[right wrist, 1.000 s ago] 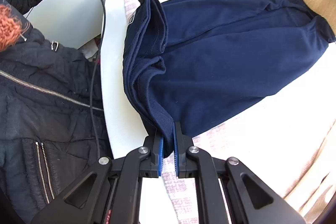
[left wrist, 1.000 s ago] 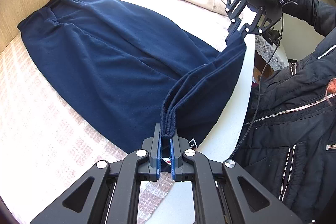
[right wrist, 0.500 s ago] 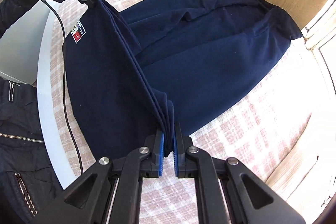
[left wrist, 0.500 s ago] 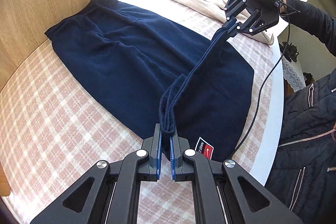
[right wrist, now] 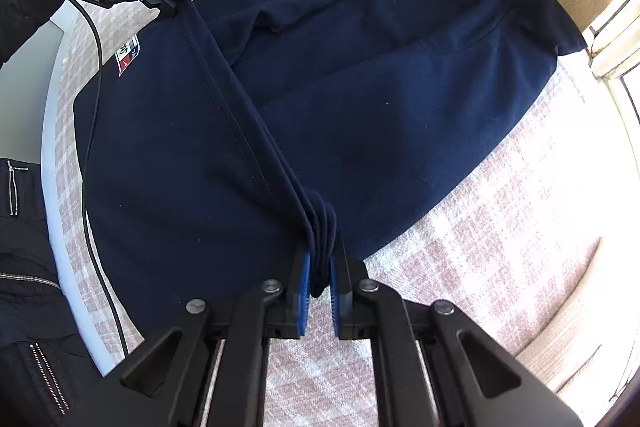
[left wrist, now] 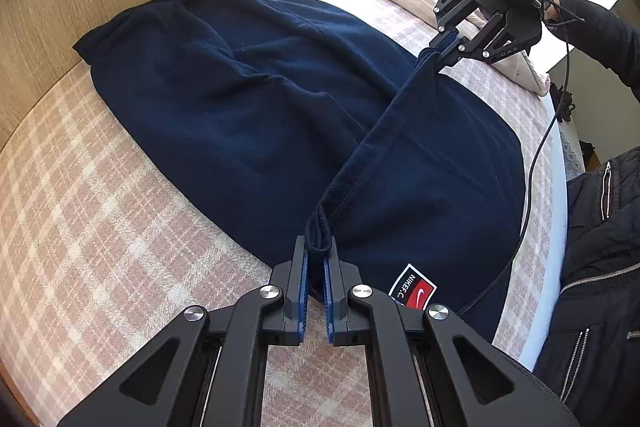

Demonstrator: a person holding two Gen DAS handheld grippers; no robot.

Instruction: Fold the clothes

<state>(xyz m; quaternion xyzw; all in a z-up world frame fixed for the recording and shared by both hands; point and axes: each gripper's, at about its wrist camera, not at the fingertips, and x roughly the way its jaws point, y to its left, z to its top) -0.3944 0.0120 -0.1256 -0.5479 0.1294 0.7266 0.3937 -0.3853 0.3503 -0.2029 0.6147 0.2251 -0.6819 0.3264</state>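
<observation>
Navy garment now lies farther onto the bed, fingers of both grippers loosening around its hem.

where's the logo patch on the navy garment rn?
Left wrist view: the logo patch sits on the navy garment's near corner, just right of the left gripper, close to the bed's white edge.
</observation>
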